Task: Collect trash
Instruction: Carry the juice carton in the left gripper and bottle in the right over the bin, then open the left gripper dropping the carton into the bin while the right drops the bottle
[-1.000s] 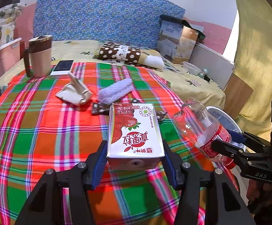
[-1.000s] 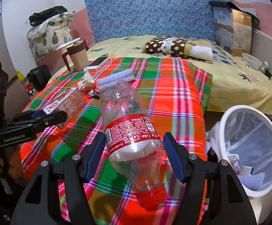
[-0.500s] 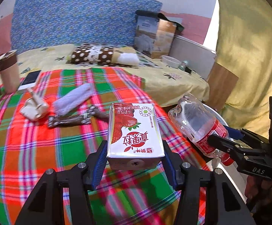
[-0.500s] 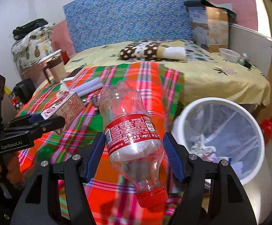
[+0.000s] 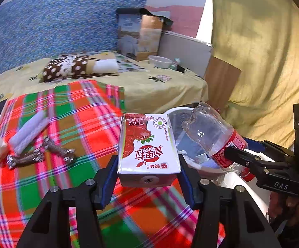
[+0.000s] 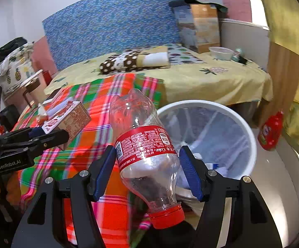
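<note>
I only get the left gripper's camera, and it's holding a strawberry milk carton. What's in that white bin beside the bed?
Observer: The right camera looks into the white bin: it has a clear liner with some scraps of trash at the bottom.
Operator: Does the plastic bottle have its cap on?
Observer: Yes, the plastic bottle has a red cap, pointing back toward the right gripper that clamps it.
Operator: Anything on the floor past the bin?
Observer: A red bottle stands there, by the wooden panel.
</note>
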The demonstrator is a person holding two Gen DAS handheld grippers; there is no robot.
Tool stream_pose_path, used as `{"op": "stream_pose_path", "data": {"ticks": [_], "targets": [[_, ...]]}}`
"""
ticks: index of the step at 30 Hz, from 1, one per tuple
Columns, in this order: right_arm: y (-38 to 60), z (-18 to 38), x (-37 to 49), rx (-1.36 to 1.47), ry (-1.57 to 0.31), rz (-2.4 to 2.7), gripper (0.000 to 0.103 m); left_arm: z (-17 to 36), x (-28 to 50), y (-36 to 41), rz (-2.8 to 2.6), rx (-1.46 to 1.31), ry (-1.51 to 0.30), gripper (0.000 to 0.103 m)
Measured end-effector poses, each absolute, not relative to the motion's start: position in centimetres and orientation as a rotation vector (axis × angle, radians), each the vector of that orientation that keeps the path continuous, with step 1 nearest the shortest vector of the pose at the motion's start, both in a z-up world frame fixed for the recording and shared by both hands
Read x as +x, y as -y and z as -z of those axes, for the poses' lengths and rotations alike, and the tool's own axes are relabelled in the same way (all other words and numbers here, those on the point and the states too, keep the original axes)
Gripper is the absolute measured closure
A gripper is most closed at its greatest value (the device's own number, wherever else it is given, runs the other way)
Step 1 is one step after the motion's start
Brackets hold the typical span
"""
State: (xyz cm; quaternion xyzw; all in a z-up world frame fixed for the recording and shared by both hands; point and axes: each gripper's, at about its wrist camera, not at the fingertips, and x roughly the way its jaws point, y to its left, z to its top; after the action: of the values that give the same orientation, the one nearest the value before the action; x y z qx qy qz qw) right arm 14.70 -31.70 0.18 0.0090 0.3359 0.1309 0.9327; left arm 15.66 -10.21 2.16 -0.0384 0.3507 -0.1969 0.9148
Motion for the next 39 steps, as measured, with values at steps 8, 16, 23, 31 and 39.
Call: {"op": "stream_pose_path", "data": {"ticks": [8, 16, 23, 31, 39], "targets": [[34.5, 0.4, 15.2, 0.059, -0.705, -0.193, 0.038, -1.8, 17.7, 14.8, 0.479, -0.037, -0.735, 0.049], [36.5, 1.4, 15.9, 0.075, -0.741, -0.143, 0.038, -0.1, 19.6, 18.3, 0.534, -0.010, -0.776, 0.048], [37.6, 2.1, 16.6, 0.083, -0.772, -0.112, 0.038, 1.3, 21.1, 20.3, 0.555, 0.010, -0.809, 0.048], [38.0, 2.2, 17.0, 0.070, -0.775, -0.086, 0.037, 1.9, 22.0, 21.4, 0.585, 0.014, -0.827, 0.047], [38.3, 1.7, 16.8, 0.073, -0.745, -0.081, 0.037, 1.6, 21.7, 21.5, 0.579, 0.017, -0.803, 0.047]]}}
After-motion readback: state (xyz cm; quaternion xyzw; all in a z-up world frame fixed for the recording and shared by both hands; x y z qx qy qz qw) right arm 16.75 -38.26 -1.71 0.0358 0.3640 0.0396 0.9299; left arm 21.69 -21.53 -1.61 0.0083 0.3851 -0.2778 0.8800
